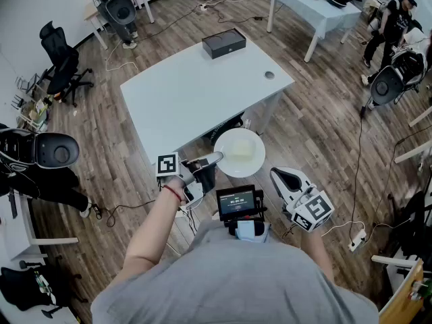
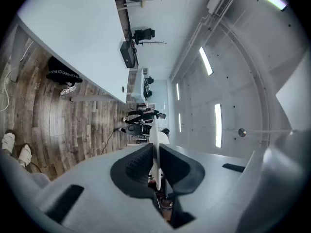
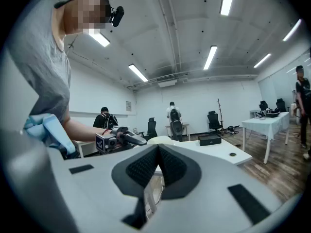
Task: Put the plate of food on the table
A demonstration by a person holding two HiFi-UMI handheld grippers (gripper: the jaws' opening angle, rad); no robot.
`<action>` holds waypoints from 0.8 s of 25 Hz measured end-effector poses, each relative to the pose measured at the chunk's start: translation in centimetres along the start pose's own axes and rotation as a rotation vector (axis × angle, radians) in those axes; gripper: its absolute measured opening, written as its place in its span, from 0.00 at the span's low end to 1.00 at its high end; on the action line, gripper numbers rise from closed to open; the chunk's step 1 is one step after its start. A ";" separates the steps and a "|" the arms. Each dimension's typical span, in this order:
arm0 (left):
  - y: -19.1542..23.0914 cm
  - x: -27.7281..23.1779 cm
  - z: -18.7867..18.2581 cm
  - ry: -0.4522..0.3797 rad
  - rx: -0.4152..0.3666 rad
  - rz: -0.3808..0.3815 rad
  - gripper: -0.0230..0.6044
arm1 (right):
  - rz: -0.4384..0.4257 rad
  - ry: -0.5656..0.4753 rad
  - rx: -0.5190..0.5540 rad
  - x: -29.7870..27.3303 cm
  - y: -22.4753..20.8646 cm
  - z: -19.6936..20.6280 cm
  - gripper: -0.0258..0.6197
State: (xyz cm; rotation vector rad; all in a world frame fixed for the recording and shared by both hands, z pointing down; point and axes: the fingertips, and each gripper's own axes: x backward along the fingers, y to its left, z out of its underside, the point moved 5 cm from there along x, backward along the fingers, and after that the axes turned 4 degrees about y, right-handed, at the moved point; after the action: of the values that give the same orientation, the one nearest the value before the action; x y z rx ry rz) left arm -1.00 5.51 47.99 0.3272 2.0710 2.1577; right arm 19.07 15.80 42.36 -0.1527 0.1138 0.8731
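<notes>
A white plate (image 1: 241,155) carries a pale yellow piece of food (image 1: 244,150). It hangs in the air just off the near edge of the white table (image 1: 196,96). My left gripper (image 1: 214,158) is shut on the plate's left rim. In the left gripper view the plate (image 2: 154,132) shows edge-on as a thin white line pinched by the left gripper (image 2: 154,152). Lower right of the plate, my right gripper (image 1: 275,175) is shut on nothing and does not touch it. The right gripper view shows the right gripper (image 3: 158,152) closed, with the plate (image 3: 163,140) beyond it.
A black box (image 1: 224,43) sits at the table's far edge, with a round cable hole (image 1: 269,75) near the right corner. A second white table (image 1: 312,5) stands at the back right. Office chairs (image 1: 59,69), floor cables and a person (image 1: 391,22) surround the area.
</notes>
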 end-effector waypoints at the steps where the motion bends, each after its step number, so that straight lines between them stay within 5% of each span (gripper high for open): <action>1: 0.1 0.1 0.3 -0.009 0.004 -0.007 0.08 | -0.011 0.004 -0.002 0.1 0.1 0.1 0.09; 20: -0.1 0.0 1.4 -0.037 0.003 -0.022 0.08 | -0.070 -0.031 -0.055 0.9 -0.1 -0.1 0.09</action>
State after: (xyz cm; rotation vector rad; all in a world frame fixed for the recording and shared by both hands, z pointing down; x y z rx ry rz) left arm -0.63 6.85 47.92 0.3404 2.0489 2.1198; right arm 19.68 16.39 42.13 -0.1939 0.0553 0.8091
